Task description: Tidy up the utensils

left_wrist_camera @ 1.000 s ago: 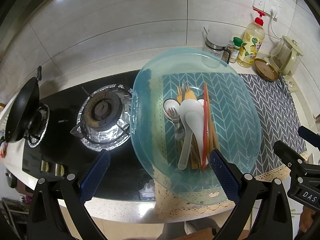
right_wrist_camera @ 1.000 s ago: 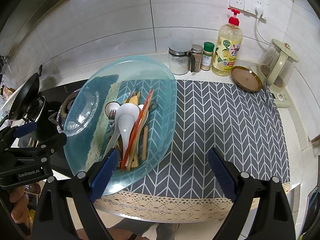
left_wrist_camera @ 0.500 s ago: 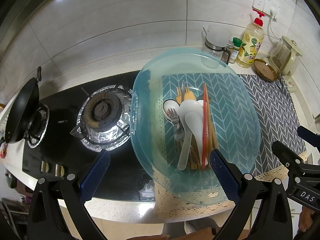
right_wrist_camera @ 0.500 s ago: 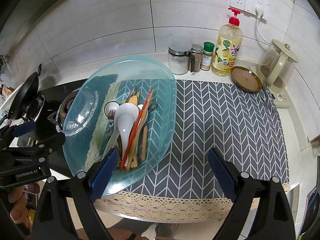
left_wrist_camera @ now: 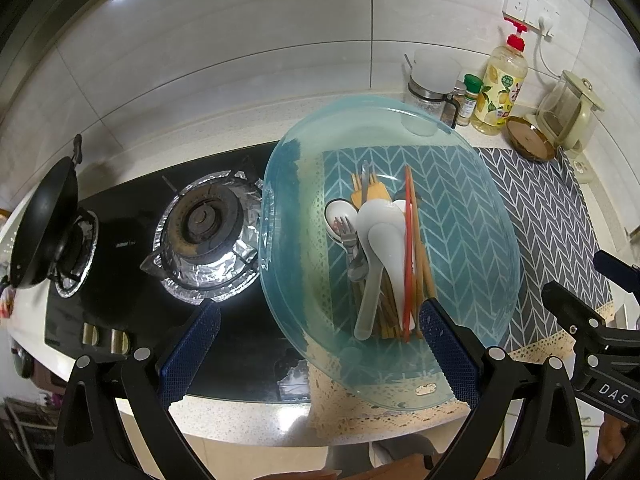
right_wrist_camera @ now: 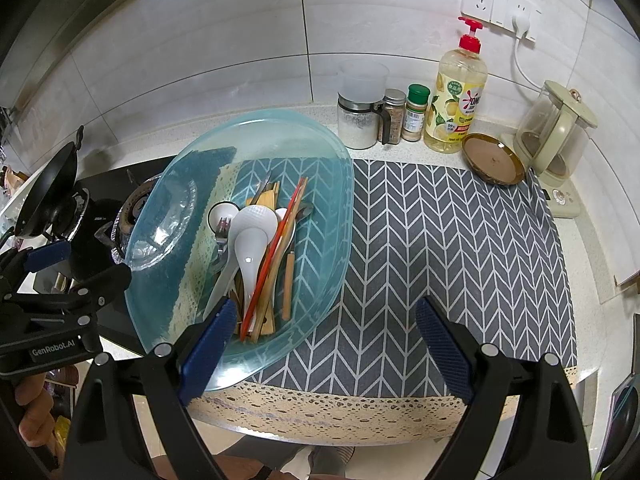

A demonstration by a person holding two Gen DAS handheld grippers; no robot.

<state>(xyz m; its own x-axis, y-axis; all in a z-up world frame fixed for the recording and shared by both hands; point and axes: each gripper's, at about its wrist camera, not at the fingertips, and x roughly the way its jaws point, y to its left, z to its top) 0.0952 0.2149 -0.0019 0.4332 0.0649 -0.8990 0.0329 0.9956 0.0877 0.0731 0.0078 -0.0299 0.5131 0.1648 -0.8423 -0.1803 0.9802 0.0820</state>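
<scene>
A clear blue oval tray (left_wrist_camera: 472, 208) (right_wrist_camera: 320, 168) lies partly on the grey chevron mat and partly over the stove edge. In its middle is a heap of utensils: white spoons (left_wrist_camera: 384, 240) (right_wrist_camera: 250, 248), a metal fork (left_wrist_camera: 347, 236) (right_wrist_camera: 221, 229), red chopsticks (left_wrist_camera: 408, 248) (right_wrist_camera: 276, 248) and wooden chopsticks (right_wrist_camera: 287, 284). My left gripper (left_wrist_camera: 318, 344) hovers open above the tray's near left rim. My right gripper (right_wrist_camera: 322, 340) hovers open above the tray's near right edge and the mat. Neither holds anything.
A foil-lined gas burner (left_wrist_camera: 204, 220) and a black wok (left_wrist_camera: 44, 220) lie left of the tray. Jars (right_wrist_camera: 358, 120), a dish soap bottle (right_wrist_camera: 456, 96), a brown dish (right_wrist_camera: 494, 158) and a kettle (right_wrist_camera: 556, 136) line the back wall. The chevron mat (right_wrist_camera: 460, 248) spreads right of the tray.
</scene>
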